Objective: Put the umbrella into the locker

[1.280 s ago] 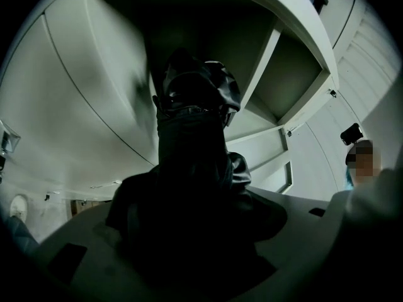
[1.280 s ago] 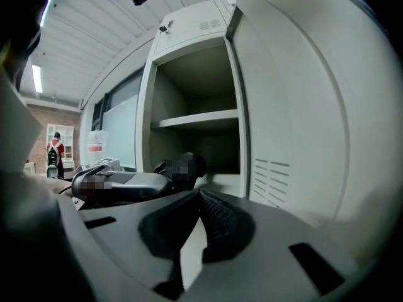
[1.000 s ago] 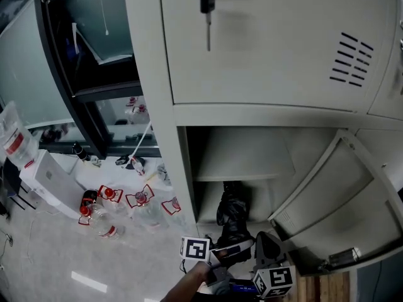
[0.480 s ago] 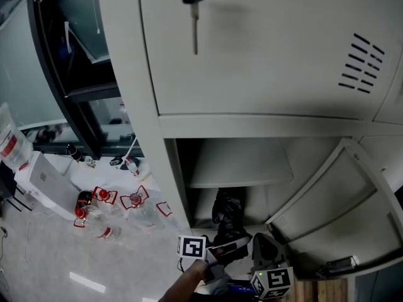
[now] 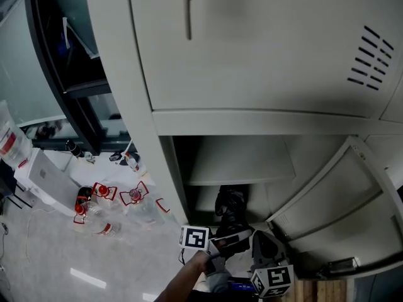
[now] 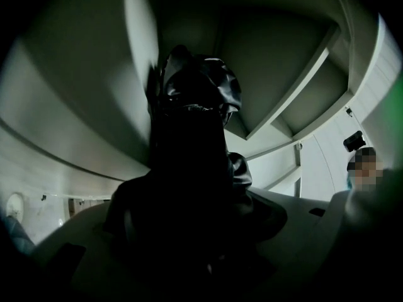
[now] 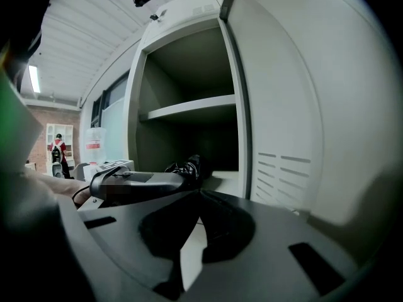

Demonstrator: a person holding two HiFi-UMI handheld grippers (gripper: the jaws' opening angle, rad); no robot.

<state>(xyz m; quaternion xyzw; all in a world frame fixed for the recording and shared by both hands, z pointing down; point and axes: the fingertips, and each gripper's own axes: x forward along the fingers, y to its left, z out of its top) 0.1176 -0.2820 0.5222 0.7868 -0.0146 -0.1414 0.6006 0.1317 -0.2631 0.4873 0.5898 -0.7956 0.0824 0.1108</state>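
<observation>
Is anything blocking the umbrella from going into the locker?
Nothing visible blocks it. The locker door is swung open to the right. The left gripper holds the umbrella, whose far end reaches into the lower compartment under the shelf. Nothing else shows in there.

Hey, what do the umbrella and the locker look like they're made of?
Umbrella: seemingly thin black synthetic fabric, slightly glossy; it bunches into crinkled folds that catch highlights. Locker: likely painted sheet metal, matte pale grey; flat, thin panels with punched vent slots suggest it.
</observation>
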